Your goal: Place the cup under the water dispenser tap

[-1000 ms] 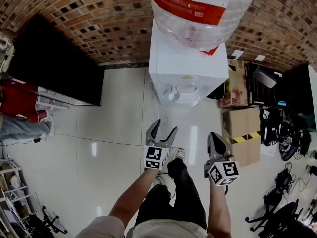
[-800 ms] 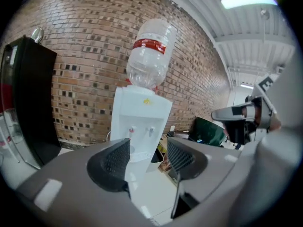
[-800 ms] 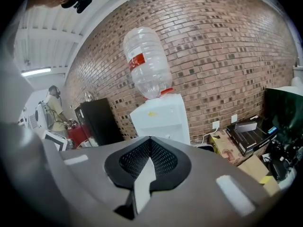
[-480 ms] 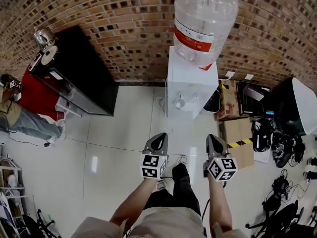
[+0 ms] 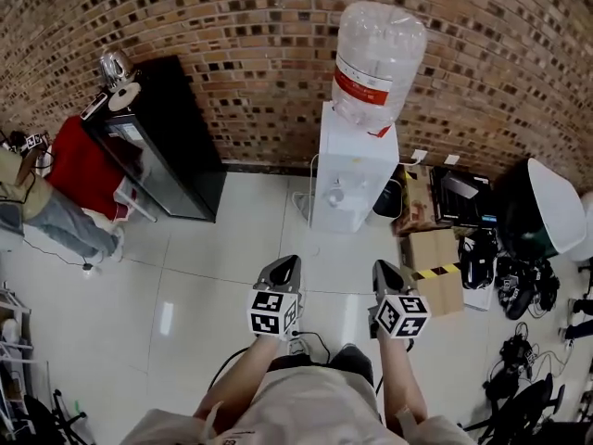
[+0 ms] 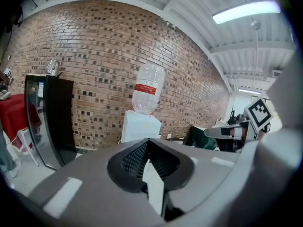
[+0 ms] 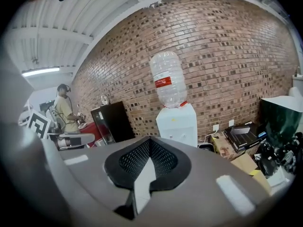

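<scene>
The white water dispenser (image 5: 355,170) with a clear bottle (image 5: 378,54) on top stands against the brick wall. A small pale cup (image 5: 334,195) sits in its recess under the taps. My left gripper (image 5: 283,265) and right gripper (image 5: 384,271) hover side by side over the floor, well short of the dispenser, both shut with nothing between the jaws. In the left gripper view the closed gripper (image 6: 147,142) points toward the dispenser (image 6: 139,126). The right gripper view shows that gripper (image 7: 150,140) closed below the dispenser (image 7: 178,122).
A black cabinet (image 5: 157,137) with a kettle (image 5: 113,63) on it stands left of the dispenser. Cardboard boxes (image 5: 435,253) and equipment (image 5: 505,267) crowd the right. A person (image 7: 61,109) stands at the far left beside a red-covered table (image 5: 79,170).
The left gripper's jaws, open a second ago, have shut empty. Both grippers have risen and drawn back from the dispenser, which now looks smaller and farther off.
</scene>
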A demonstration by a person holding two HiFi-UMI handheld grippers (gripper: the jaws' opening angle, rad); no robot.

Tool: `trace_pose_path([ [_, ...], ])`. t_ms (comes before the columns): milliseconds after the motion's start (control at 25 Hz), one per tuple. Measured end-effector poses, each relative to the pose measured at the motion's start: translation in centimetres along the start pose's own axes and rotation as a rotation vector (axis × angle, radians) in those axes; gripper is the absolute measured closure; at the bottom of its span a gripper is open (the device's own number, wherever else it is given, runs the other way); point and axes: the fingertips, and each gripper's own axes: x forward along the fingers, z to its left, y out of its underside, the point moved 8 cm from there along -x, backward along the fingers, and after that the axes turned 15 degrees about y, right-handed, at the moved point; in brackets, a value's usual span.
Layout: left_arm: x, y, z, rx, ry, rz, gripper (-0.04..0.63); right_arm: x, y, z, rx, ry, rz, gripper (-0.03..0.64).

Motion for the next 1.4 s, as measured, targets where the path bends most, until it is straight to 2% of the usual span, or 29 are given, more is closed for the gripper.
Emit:
trace_pose_path([
  [160,-1.1,-0.4,-2.6,0.025,0.023,0.005,0.583,-2.9,0.8,-0.1,0.013,-0.007,-0.002,0.617],
  [320,-1.5,-0.3,-6.3,0.015,0.020,-0.010,0.583,-5.9,1.2,-1.5,0.006,-0.017,-0.016,0.617],
  [520,-1.2,1.3,-11.9,-0.015,0.018,-0.012,0.583,-9.8,1.8,-4.9,-0.013,-0.033,-0.014,0.617],
  [800,-2.2,4.3,-17.7,-0.015,0.010,0.031,0.583,-13.6,4.7,-8.4,0.029,-0.050,0.015,0.617],
  [1120,-2.5,4.0,-20.3,0.010,-0.006,0.001,0.583,-15.3,4.1,-9.4,-0.019,-0.072,-0.016,0.617],
  [1400,-2.9,3.0,-19.9,0.020,-0.018,-0.025,0.583,-15.6,3.4,-8.7,-0.040,-0.082,-0.037,0.617],
])
